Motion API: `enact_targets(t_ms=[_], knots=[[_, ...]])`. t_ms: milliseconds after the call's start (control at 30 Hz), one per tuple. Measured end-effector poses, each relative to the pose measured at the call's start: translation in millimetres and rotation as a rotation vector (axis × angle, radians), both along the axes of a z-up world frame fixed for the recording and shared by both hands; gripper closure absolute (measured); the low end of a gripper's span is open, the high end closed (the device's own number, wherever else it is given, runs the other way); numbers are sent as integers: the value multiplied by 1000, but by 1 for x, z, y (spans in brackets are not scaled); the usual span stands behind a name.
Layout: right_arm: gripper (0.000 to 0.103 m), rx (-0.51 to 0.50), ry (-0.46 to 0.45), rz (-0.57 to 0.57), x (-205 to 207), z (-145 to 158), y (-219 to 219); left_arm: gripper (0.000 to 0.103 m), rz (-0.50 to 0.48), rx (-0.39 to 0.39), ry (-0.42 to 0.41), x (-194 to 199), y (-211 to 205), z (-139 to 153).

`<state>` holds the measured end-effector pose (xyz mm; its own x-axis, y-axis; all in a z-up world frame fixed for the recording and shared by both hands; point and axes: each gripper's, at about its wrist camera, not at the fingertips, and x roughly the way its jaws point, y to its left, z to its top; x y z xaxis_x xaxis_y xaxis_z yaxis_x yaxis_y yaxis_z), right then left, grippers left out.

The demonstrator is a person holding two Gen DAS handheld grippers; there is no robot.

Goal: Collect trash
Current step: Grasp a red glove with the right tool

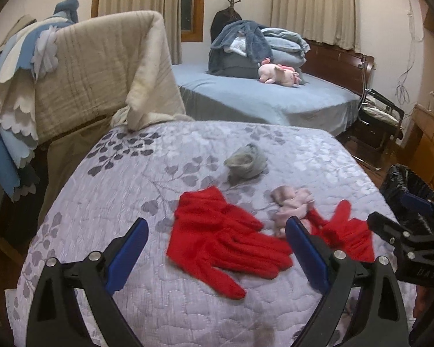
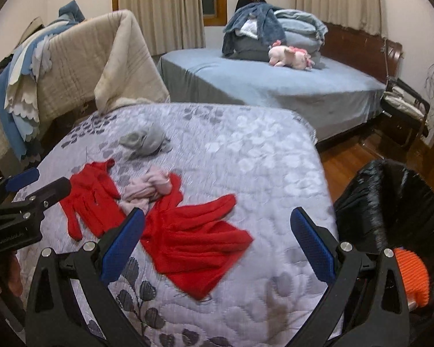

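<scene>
Bedding first: a lilac quilted bedspread with grey leaf print [image 2: 246, 156] carries everything, and a black plastic trash bag [image 2: 390, 202] hangs open off its right edge. On the quilt lie two red knit gloves, one [image 1: 222, 243] directly ahead of the left gripper [image 1: 217, 256], the other [image 2: 193, 245] before the right gripper [image 2: 218, 244], fingers pointing away. Between them sits a crumpled pink cloth [image 2: 147, 188], with a grey wad [image 2: 144, 141] beyond. Both grippers hover spread and empty; the right looks nearer the bag.
</scene>
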<state>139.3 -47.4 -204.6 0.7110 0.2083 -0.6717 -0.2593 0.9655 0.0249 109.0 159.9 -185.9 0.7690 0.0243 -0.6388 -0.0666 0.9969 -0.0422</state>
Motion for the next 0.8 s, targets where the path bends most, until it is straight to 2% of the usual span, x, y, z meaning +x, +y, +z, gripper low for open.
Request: enact_targets(t_ms=[333,567,767,800], knots=[[5,-31,99,13,12,-34,21,10,17,2,39,5,17,-14],[8,-32,180,29,21,-47,25,10,17,-4,52,11,20,-20],[39,-25,167,62,18,-44,28,10,13,-10,64,16,20,-24],[50,-17,167,68,18,-44,28,10,12,-9,66,17,20,-24]])
